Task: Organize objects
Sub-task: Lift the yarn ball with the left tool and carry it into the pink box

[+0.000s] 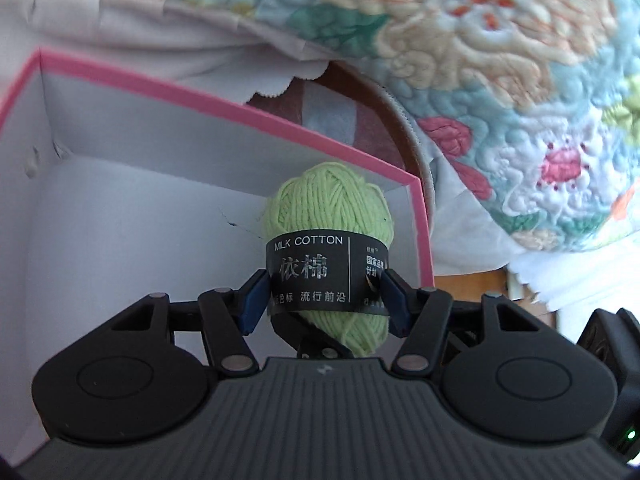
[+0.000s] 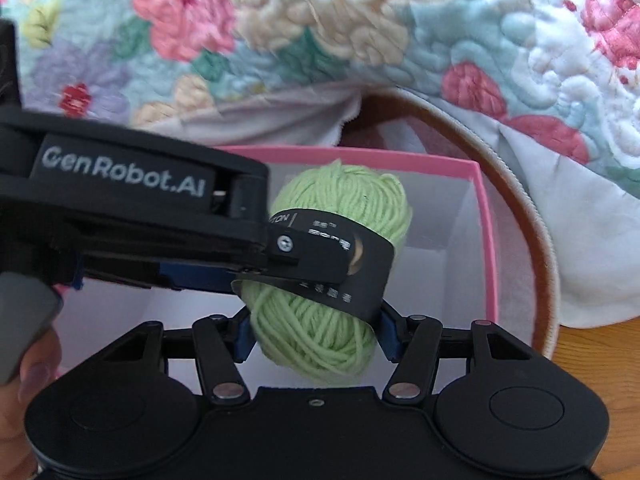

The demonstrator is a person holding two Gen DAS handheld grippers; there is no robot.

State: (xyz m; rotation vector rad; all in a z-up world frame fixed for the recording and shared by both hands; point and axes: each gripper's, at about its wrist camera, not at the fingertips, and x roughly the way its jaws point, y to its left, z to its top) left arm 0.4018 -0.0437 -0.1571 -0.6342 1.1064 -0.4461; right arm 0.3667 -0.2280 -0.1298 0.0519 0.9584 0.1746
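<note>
A light-green ball of yarn (image 1: 332,200) with a black "MILK COTTON" band hangs over the open pink-rimmed white box (image 1: 200,100). My left gripper (image 1: 324,296) is shut on it, its blue pads pressing the band from both sides. In the right wrist view the same ball of yarn (image 2: 344,196) sits above the box (image 2: 486,240), and my right gripper (image 2: 314,332) grips its lower half with blue pads on either side. The left gripper (image 2: 280,246) reaches in from the left there and clamps the band. The box interior in view holds nothing else.
A floral quilt (image 2: 320,40) bunches up behind and to the right of the box. A round brown case with a zipper rim (image 2: 538,232) lies against the box's far right side. Wooden tabletop (image 2: 600,344) shows at lower right. A person's hand (image 2: 24,380) holds the left gripper.
</note>
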